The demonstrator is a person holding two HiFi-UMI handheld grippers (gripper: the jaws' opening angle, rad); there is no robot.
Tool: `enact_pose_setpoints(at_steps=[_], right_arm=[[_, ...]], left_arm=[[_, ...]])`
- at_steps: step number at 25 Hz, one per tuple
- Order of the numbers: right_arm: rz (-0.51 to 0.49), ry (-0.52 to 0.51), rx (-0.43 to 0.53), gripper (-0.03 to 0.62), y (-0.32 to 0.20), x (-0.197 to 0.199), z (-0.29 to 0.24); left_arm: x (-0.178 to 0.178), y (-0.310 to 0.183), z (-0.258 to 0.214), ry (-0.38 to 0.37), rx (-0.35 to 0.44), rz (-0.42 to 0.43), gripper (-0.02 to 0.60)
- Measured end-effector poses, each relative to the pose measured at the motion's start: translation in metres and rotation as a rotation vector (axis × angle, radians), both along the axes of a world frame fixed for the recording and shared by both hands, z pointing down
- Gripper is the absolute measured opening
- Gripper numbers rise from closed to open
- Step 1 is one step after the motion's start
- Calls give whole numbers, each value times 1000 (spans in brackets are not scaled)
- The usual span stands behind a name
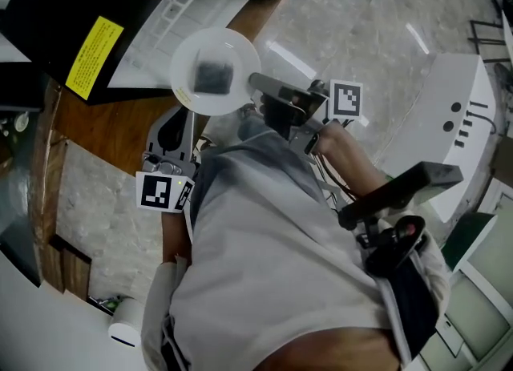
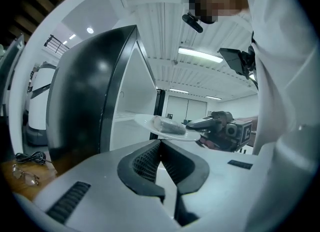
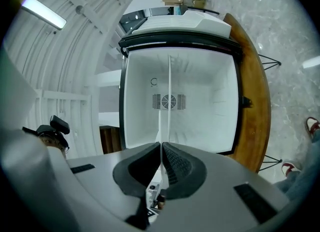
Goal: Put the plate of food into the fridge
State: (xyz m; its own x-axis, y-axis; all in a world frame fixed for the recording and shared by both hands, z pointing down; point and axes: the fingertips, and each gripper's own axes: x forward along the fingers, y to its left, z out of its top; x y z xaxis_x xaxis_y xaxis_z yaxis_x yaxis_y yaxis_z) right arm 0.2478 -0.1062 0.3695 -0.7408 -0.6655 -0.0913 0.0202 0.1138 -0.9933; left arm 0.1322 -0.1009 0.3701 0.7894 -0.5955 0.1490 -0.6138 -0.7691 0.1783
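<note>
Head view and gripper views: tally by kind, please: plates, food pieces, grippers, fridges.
plate: 1
food piece: 1
grippers: 2 (left gripper, right gripper)
fridge: 1
Total: 5

We see even, cool light from ceiling tubes, mirrored as streaks of glare on the floor. In the head view the plate is blurred. Both gripper views bend straight lines and darken at the corners; the fridge interior shows bright white.
</note>
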Motion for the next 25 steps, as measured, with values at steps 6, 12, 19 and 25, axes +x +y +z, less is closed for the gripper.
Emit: enact_pose_setpoints(at_steps=[6,12,19,25], right_arm=[[-36,29,20,25,-44,25,-3],[-59,26,29,25,-92,35,-1],[-68,12,25,25,-134,31,-7],[-101,-1,-22,25,-154,23,-3]], left_arm=[[27,-12,-13,38,38,-61,18],[58,-32,-19,39,102,-132,18],[90,-70,-23,-52,168,-215,18],[110,-96,-28,-88,202,-229,18]])
